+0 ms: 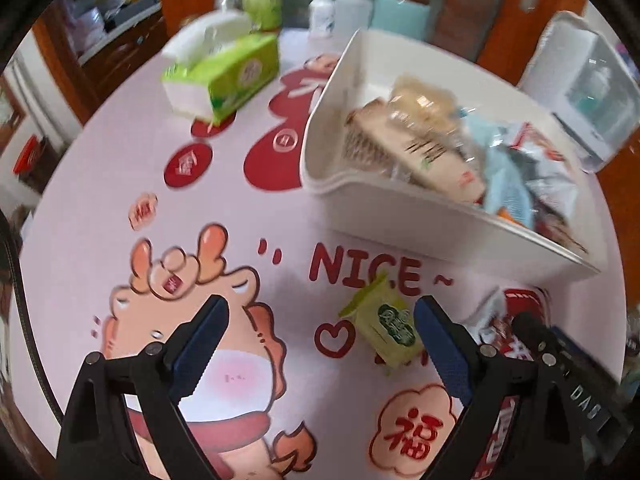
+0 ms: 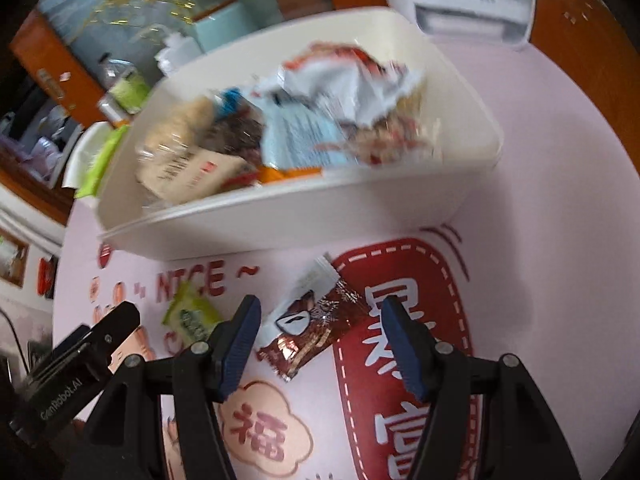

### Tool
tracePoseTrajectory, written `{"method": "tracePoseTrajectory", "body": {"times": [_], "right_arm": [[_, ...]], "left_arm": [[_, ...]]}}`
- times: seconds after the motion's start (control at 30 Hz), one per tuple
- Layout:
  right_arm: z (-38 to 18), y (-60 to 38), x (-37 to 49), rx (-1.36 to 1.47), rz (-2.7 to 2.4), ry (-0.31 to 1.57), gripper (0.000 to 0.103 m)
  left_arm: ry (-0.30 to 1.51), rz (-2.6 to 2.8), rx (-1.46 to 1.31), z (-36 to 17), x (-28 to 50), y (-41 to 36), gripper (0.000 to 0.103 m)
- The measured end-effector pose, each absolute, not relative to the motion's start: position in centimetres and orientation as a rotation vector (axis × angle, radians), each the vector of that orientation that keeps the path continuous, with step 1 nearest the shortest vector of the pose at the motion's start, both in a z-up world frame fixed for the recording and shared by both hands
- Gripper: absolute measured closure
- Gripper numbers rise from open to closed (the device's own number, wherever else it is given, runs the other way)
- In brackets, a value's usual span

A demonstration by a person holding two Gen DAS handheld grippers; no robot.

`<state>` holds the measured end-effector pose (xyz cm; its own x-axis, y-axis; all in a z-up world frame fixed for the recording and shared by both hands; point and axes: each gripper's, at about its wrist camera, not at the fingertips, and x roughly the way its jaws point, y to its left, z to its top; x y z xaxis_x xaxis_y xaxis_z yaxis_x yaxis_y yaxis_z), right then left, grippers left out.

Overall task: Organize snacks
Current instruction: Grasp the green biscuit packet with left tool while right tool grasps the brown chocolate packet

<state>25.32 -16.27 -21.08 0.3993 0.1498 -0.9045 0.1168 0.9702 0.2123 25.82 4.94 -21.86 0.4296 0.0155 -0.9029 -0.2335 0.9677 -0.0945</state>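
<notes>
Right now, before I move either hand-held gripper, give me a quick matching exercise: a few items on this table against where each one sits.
Things:
1. green snack packet
2. brown-and-white snack packet
3. light blue snack packet
4. green tissue pack

Places:
A. inside the white bin
B. between the open right hand-held gripper's fingers
C. far side of the table, left of the bin
D. on the table below the printed word NICE, by the left hand-held gripper's right finger

Pairs: 1-D, 2-B, 3-A, 4-C

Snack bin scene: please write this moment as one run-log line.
left tool open | right tool open | green packet, brown packet on table | white bin holds snacks
</notes>
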Motion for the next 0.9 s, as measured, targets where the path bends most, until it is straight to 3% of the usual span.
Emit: {"method": "tracePoseTrajectory", "body": {"times": [0.23,0.9], "right_arm": [[-23.9,-14.6,26.1,0.193,-0.025,1.185,0.040],[-24.6,-13.9,20.9,-0.093,0.024,1.155,0.040]], "left_arm": [[1.151,0.202,-0.241,-24.5,27.8,4.4,0.011],[1.241,0.121,-0.294,-26.5,26.6,4.4,0.013]]}}
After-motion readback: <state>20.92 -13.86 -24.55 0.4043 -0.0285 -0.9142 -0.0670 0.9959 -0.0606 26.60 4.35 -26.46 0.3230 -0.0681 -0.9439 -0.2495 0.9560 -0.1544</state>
